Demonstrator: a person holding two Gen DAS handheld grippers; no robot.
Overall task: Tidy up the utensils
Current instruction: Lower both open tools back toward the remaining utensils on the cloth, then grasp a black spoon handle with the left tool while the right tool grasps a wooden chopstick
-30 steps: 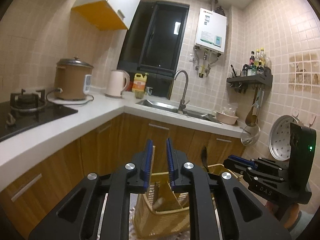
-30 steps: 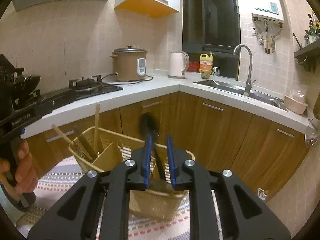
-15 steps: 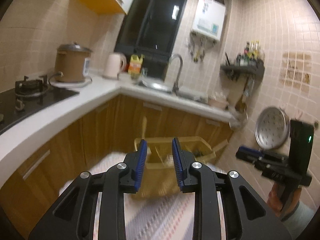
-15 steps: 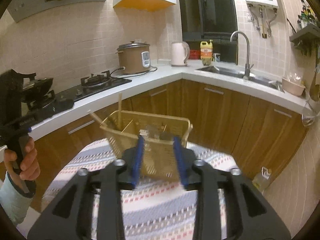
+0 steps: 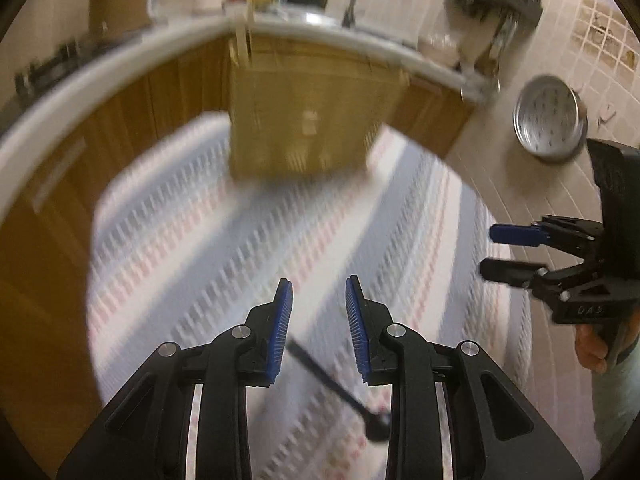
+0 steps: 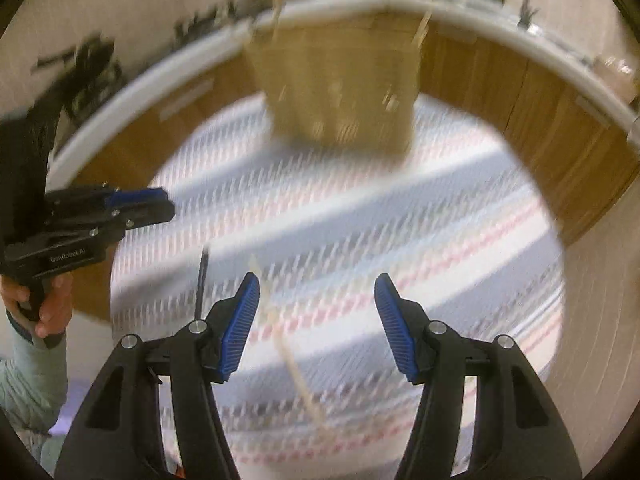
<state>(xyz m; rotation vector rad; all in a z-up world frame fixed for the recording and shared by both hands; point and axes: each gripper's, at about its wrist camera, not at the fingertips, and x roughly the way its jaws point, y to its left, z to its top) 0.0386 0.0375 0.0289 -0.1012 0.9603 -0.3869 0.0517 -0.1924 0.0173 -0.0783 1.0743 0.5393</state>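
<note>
Pickup is just starting. The left gripper [image 5: 319,328] stands spread and empty over a black spoon [image 5: 338,394] at lower centre, handle toward upper left. The right gripper [image 6: 316,324], jaws opening, empty, frames a pale chopstick [image 6: 290,354] running top to bottom. Next: descend and pinch. The basket [image 5: 304,108] sits at upper centre.
</note>
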